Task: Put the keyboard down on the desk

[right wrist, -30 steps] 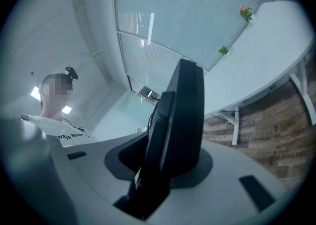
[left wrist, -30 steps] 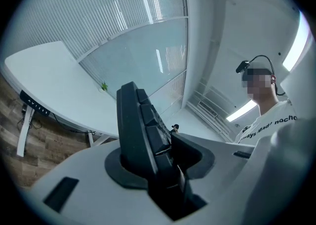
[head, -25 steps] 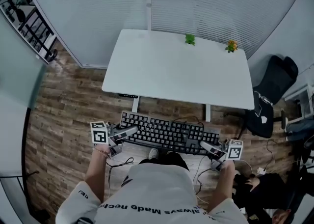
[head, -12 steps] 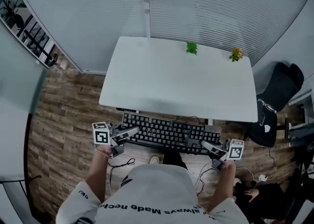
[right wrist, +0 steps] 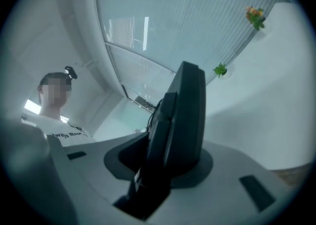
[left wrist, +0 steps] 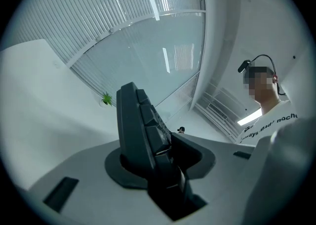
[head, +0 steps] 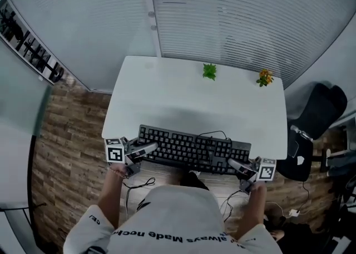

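**Currently: keyboard gripped at both ends, over the near edge of the counter**

1. Position of the load. The keyboard (head: 189, 148) lies level, keys up. Its long axis runs left to right, parallel to the near edge of the counter (head: 189, 94). In the head view its far long edge overlaps the near strip of the counter, while its near long edge is level with the counter's edge or just outside it. No view shows whether its underside touches the surface.

2. Grip state. The left gripper (head: 149, 148) has its jaws clenched on the left end of the keyboard. The right gripper (head: 233, 164) has its jaws clenched on the right end. Each gripper view shows the keyboard's end face seated between the jaws, with the body running straight away along the jaw line.

3. Governing relation. The open surface lies directly beyond the keyboard, away from the person. Both grippers are equally near it, so neither leads. The likely move is a joint shift forward and down, keeping the long axis parallel to the edge.

4. Clearance. The green plant (head: 209, 71) and the orange plant (head: 264, 77) stand at the far edge, well apart from the landing area.
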Available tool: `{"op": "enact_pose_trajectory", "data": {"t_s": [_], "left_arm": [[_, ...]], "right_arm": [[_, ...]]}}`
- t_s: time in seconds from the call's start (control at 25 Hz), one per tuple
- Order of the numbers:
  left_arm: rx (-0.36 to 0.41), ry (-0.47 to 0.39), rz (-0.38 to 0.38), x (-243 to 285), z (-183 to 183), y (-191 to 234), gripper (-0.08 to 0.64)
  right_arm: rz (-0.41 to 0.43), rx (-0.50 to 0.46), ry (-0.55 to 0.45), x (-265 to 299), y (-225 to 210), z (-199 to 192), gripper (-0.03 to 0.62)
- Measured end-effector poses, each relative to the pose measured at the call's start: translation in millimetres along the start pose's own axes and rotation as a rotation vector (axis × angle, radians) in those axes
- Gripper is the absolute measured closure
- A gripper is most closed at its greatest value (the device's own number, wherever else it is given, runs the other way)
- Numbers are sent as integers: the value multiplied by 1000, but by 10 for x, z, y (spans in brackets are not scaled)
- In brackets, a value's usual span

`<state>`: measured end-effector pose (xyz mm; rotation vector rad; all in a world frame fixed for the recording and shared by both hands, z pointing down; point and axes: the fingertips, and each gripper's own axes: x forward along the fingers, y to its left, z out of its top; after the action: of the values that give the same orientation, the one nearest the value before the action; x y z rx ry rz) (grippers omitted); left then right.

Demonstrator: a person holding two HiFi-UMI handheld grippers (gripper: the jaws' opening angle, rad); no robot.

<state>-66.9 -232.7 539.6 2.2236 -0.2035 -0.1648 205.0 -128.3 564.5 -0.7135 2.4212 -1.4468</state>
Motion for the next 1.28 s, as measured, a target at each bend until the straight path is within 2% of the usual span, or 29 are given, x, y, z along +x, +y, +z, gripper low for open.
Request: {"op": "enact_pose_trajectory", "data": {"t_s": [0.28,0.56,1.0,1.28], "left_arm": [[9,-10,9,623,339,208,393],[12,-23,23,986,512,395,393],[-12,-24,51,1004,744,681,393],[-32,-16,57,925,808,825,391]], "right_arm": [[4,-26,13,-173,-296,693,449],[19,-13,22,-259,-562,1085,448],[12,11,35,-9,-764,1340,446],[-18,13,30,128,-803,1353,442]]}}
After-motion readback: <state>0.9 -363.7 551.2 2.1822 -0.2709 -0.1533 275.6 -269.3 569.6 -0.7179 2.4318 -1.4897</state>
